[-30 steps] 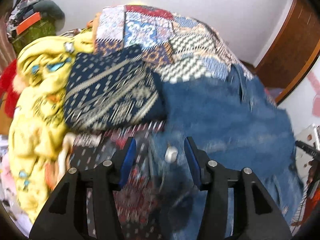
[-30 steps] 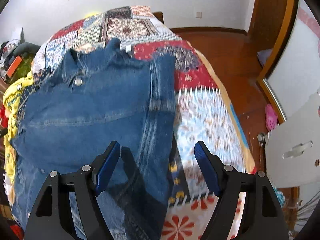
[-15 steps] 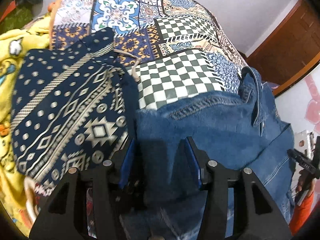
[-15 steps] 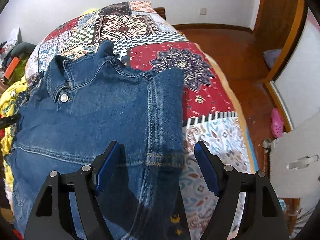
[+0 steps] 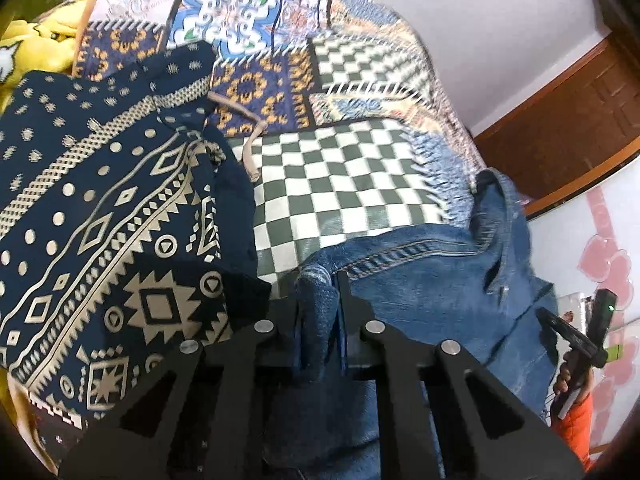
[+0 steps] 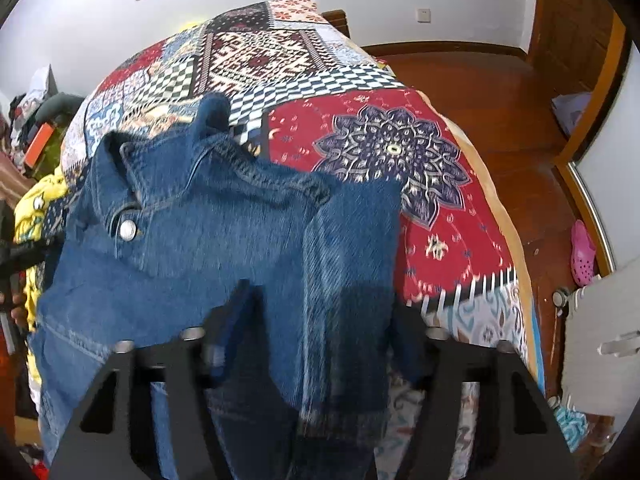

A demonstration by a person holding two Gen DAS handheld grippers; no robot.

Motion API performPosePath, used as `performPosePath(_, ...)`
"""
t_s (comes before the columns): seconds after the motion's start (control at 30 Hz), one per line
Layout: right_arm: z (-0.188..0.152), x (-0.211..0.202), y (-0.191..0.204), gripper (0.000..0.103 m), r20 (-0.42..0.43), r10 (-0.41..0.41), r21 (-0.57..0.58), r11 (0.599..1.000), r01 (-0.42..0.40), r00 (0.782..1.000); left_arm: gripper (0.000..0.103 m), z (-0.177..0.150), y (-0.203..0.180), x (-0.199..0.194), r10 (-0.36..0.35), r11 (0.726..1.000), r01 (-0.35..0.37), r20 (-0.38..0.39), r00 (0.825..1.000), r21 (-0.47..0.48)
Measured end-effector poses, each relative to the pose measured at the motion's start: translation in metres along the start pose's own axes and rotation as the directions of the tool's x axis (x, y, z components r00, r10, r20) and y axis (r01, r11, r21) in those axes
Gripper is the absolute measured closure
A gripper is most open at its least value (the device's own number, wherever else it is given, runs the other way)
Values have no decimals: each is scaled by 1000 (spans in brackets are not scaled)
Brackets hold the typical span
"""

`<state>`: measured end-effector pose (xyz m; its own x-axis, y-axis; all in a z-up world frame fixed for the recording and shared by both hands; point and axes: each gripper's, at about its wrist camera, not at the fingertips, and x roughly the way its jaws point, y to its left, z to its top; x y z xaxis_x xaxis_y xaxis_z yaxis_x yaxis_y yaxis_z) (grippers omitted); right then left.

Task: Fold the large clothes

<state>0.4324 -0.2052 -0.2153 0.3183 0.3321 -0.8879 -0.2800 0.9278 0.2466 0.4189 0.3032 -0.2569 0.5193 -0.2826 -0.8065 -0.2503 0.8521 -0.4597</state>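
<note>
A blue denim jacket (image 6: 208, 248) lies on the patchwork bedspread (image 6: 400, 152), collar toward the far side. It also shows in the left wrist view (image 5: 432, 280). My left gripper (image 5: 320, 300) is shut on a bunched shoulder edge of the jacket. My right gripper (image 6: 320, 312) is open, its fingers wide apart on either side of the jacket's sleeve and shoulder, low against the cloth.
A folded navy patterned garment (image 5: 104, 216) lies just left of the jacket. Yellow printed cloth (image 5: 36, 48) is heaped at the bed's far left. The bed edge drops to a wooden floor (image 6: 512, 92) on the right, with a pink shoe (image 6: 582, 252).
Both grippers have moved forward along the jacket toward its collar end. The left gripper, open before, has closed on the jacket's shoulder edge. The right gripper stays open.
</note>
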Motion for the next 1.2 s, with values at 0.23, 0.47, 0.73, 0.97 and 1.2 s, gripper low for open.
performPosePath(0.23,17,-10,21,91,24,-61,-76,995,62,998,92,-5,-33,-51,48,991,-59,98,994,118)
performPosePath(0.47,42,-64,69,94,168,15,-159,987,12,986,92,-6,-42,-99,84,986,-109,188,979,128)
performPosePath(0.73,72,-54,109,94,239,6,-251,966,55,971,92,21,-21,-110,194,969,-224,239,951,107)
performPosePath(0.97,98,24,93,94,113,-41,-180,982,61,993,92,37,13,-63,303,944,-322,191,934,76)
performPosePath(1.2,86,66,74,85,61,-80,-175,980,90,995,90,30,34,-18,375,919,-387,141,916,78)
